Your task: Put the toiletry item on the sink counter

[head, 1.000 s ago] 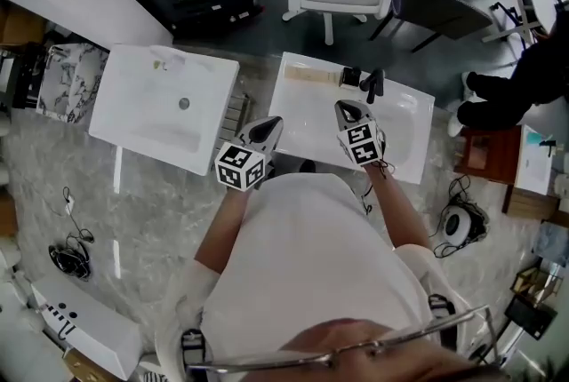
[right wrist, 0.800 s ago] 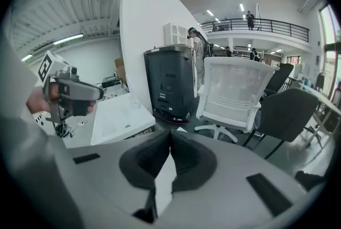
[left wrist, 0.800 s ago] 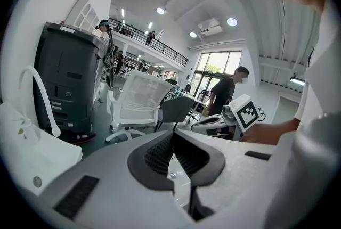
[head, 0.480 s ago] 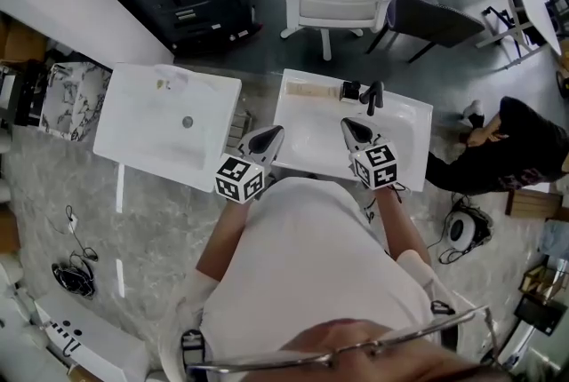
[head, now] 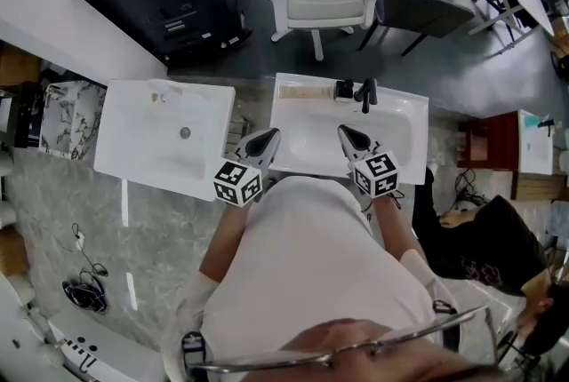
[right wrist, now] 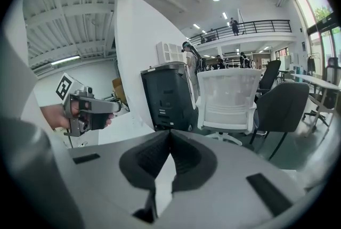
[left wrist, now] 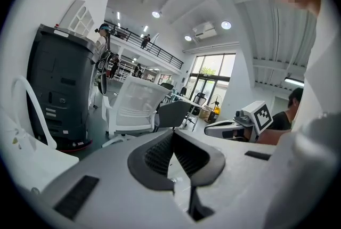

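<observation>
We hold the left gripper (head: pixel 268 137) and the right gripper (head: pixel 346 133) over the near edge of the sink (head: pixel 400 127). Both have their jaws pressed together with nothing between them (each gripper view shows the ribbed pads meeting tip to tip).

Hazards from here. We judge the main fault to be an approach with the jaws left closed. A closed tip can only shove the pale box (head: pixel 306 91), and a shove could slide it off the back ledge into the basin. A second fault would be a wide sweep from the right, which could strike the tap (head: pixel 365 93) or the small dark object (head: pixel 343 90) just beside the box. A third is mistaken identity: we cannot confirm from these views that the box is the toiletry item.

Position. The box lies flat on the sink's back ledge, left of the tap. It sits across the basin from both grippers, apart from each and nearer the left one. If it is the item, it already rests on the counter.
</observation>
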`<action>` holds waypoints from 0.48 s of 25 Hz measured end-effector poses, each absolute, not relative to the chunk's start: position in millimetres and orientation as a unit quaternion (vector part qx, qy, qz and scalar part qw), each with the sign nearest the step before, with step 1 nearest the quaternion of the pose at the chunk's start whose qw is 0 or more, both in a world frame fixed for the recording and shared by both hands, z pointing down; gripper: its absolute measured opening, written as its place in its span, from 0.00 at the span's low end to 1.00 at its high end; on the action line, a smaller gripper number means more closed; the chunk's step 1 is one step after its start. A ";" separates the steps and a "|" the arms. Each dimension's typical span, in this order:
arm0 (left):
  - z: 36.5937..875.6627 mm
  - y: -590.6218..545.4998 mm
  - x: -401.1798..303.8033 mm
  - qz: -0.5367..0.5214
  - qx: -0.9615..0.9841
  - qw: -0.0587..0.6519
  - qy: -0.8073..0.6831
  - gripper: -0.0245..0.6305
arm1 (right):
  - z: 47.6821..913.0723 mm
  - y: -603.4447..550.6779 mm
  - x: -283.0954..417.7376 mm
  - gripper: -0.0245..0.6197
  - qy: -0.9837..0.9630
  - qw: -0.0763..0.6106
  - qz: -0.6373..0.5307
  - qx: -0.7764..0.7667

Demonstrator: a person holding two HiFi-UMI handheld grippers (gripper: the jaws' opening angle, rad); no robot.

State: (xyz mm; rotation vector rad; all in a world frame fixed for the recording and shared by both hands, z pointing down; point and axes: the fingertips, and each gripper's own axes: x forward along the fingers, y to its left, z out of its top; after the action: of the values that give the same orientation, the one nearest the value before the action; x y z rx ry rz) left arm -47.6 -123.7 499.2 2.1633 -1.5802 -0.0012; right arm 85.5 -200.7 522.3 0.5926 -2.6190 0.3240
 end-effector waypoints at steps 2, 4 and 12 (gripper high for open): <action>499.2 -125.4 -46.1 0.001 0.788 0.230 -0.571 0.04 | 519.8 -198.8 83.7 0.05 -0.947 0.213 0.113 0.212; 499.3 -127.2 -44.1 0.002 0.790 0.230 -0.568 0.04 | 519.9 -197.5 83.1 0.05 -0.947 0.211 0.114 0.212; 499.6 -127.9 -40.0 0.003 0.794 0.228 -0.563 0.04 | 519.7 -197.5 91.3 0.05 -0.945 0.201 0.123 0.228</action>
State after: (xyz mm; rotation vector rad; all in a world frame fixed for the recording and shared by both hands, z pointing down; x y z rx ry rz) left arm -40.0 -127.9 499.6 2.1870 -1.5500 0.0088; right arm 91.3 -197.5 519.7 0.6378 -2.6401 0.3430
